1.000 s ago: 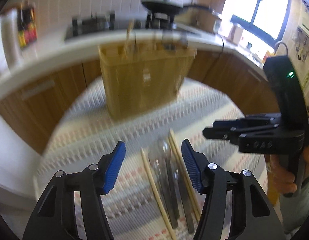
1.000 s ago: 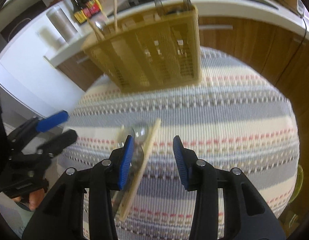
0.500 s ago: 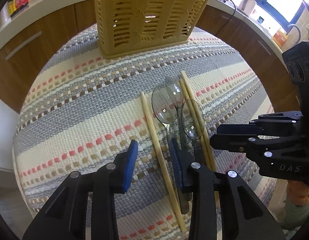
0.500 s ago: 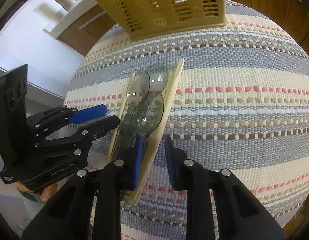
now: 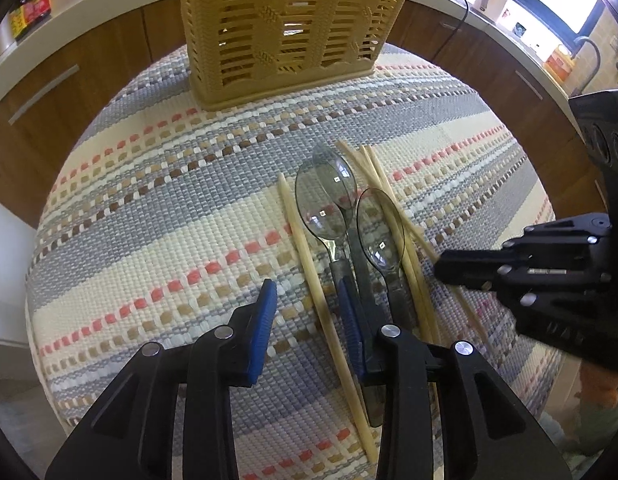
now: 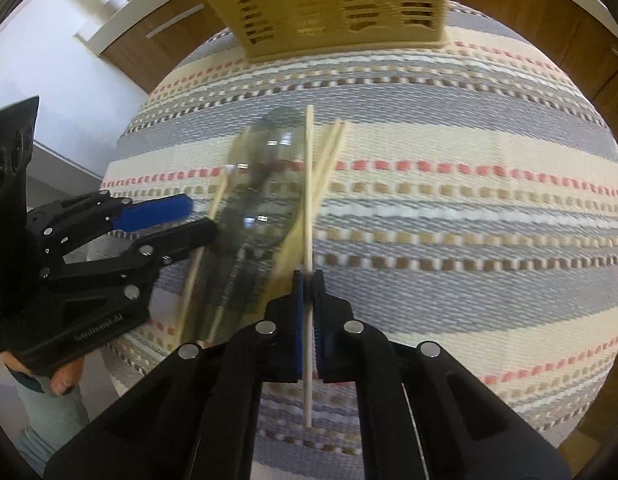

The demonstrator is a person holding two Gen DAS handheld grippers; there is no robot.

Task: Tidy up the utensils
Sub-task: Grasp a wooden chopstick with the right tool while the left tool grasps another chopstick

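Three clear grey plastic spoons (image 5: 329, 208) and several wooden chopsticks (image 5: 393, 216) lie together on a striped woven mat (image 5: 169, 208). My left gripper (image 5: 307, 320) is open and low over the mat, its jaws either side of one lone chopstick (image 5: 309, 256). My right gripper (image 6: 307, 280) is shut on a single chopstick (image 6: 309, 184), which points away toward the yellow slotted utensil basket (image 6: 333, 4). The basket also stands at the mat's far edge in the left wrist view (image 5: 285, 28). The spoons look blurred in the right wrist view (image 6: 265, 184).
The mat covers a small round table with its edge close on all sides. Wooden cabinets (image 5: 69, 76) and a white counter with bottles, a kettle and a sink ring the table. The right gripper's black body (image 5: 549, 276) sits just right of the utensils.
My right gripper has closed on one chopstick at the right of the pile. My left gripper has dropped lower and stayed open around the leftmost chopstick.
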